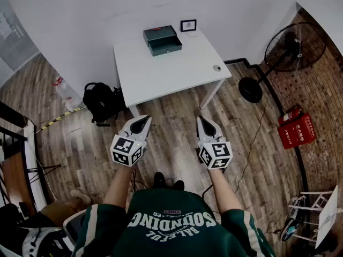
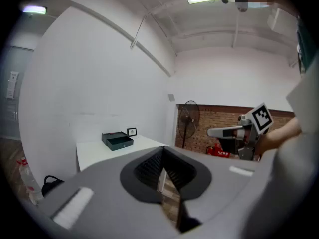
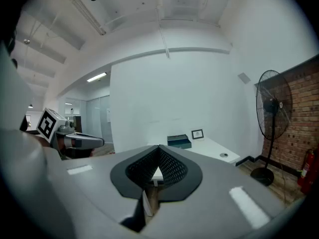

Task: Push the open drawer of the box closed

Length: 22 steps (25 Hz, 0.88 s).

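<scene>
Holding off well short of the white rectangular table (image 1: 172, 73), I have the left gripper (image 1: 143, 120) and the right gripper (image 1: 202, 121) over the wood-plank floor (image 1: 252, 159), both clenched with nothing between their jaws. The dark green rectangular box (image 1: 159, 35) sits at the table's far edge, its drawer (image 1: 166, 47) pulled out toward me, near a small black-framed picture (image 1: 188, 25).

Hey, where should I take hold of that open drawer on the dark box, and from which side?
Its front panel, from the table's near side: the drawer juts out of the box toward you, so its flat face is exposed. Pressing it likely suffices.
</scene>
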Available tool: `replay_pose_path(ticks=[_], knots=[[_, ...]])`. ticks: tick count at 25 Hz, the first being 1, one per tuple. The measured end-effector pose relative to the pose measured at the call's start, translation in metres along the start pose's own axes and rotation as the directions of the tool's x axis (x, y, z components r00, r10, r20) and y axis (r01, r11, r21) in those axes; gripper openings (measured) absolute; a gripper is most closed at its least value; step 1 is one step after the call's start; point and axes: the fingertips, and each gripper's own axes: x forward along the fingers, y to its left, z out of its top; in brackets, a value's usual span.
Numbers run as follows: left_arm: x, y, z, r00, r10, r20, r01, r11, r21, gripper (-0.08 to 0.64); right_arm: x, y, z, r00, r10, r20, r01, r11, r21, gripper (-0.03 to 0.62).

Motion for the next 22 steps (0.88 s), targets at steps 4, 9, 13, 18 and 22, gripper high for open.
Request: replay_pose_path(ticks=[4,9,13,18,22], knots=[[0.003,-0.002,0.000,1.000,-0.001,0.002,0.001,1.000,-0.003,0.052,0.001,-0.001,-0.003,1.000,0.024,-0.004,-0.024,0.999,0.030,0.002],[0.006,0.002,-0.002,1.000,-0.010,-0.002,0.010,1.000,-0.004,0.052,0.005,0.004,-0.003,1.000,0.017,-0.009,-0.017,0.999,-0.027,0.002],[0.007,0.010,-0.003,1.000,-0.023,-0.003,0.023,1.000,-0.005,0.052,0.011,0.012,-0.004,1.000,0.017,-0.008,-0.018,0.999,-0.044,0.002],[0.005,0.014,-0.006,0.999,-0.047,-0.009,0.047,0.999,0.002,0.052,0.015,0.021,-0.009,1.000,0.012,-0.013,-0.013,1.000,-0.021,0.002],[0.004,0.021,-0.010,0.998,-0.058,-0.011,0.058,0.998,0.002,0.052,0.019,0.024,-0.011,1.000,-0.011,-0.014,0.010,1.000,-0.017,0.002]])
